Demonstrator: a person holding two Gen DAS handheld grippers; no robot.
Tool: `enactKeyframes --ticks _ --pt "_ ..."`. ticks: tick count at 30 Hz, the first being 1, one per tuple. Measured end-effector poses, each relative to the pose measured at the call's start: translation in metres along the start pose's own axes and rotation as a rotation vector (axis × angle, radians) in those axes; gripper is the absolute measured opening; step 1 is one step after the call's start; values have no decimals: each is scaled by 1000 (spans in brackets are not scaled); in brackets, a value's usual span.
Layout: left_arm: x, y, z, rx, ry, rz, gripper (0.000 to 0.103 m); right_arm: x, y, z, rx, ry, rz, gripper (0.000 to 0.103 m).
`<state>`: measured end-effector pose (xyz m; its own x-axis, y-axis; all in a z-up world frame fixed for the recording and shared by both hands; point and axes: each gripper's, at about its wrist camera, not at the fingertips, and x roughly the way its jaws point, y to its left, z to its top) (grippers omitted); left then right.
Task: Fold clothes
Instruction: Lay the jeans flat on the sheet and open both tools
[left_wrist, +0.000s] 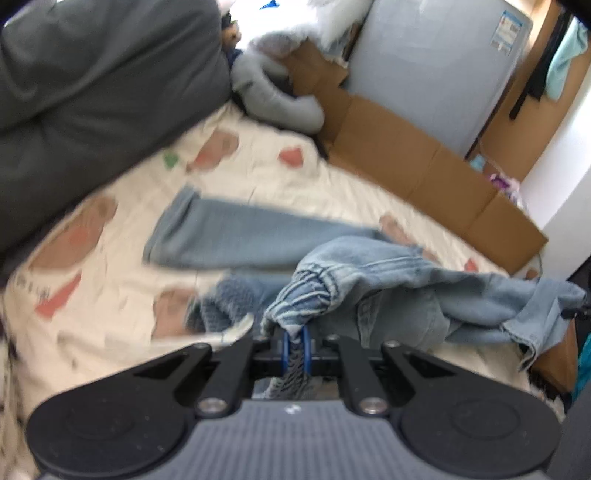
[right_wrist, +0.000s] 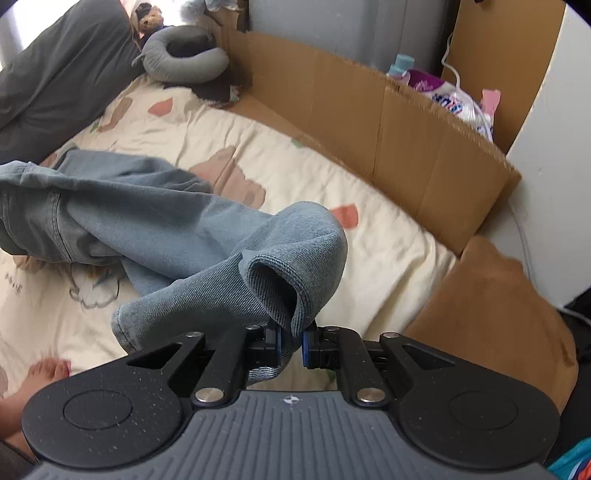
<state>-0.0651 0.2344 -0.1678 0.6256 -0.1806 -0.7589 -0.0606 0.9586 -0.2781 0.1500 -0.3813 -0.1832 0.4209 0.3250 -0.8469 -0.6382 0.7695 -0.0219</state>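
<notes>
A pair of light blue jeans (left_wrist: 236, 236) lies across a cream patterned bedsheet (left_wrist: 110, 302). My left gripper (left_wrist: 295, 347) is shut on a bunched, gathered part of the jeans, lifted off the bed, with denim draping away to the right. In the right wrist view the jeans (right_wrist: 166, 225) stretch from the left toward me. My right gripper (right_wrist: 291, 343) is shut on a folded hem end of one leg, which arches up above the fingers.
A dark grey duvet (left_wrist: 92, 85) fills the upper left. A grey neck pillow (right_wrist: 184, 51) lies at the bed's head. Brown cardboard (right_wrist: 406, 147) lines the far side, with a grey appliance (left_wrist: 436, 62) behind. A brown cushion (right_wrist: 491, 306) sits right. A person's bare foot (right_wrist: 40, 373) rests on the sheet.
</notes>
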Motion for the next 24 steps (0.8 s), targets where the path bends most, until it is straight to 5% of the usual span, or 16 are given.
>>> enactKeyframes --ticks 12,18,24 --pt "12 14 -89 -1 191 22 11 15 28 -75 -35 154 -12 11" --pt "4 24 -103 -11 285 31 8 8 21 -107 33 221 -50 14" --pt "-11 58 -95 -101 257 87 16 -12 5 -128 139 225 -86 14"
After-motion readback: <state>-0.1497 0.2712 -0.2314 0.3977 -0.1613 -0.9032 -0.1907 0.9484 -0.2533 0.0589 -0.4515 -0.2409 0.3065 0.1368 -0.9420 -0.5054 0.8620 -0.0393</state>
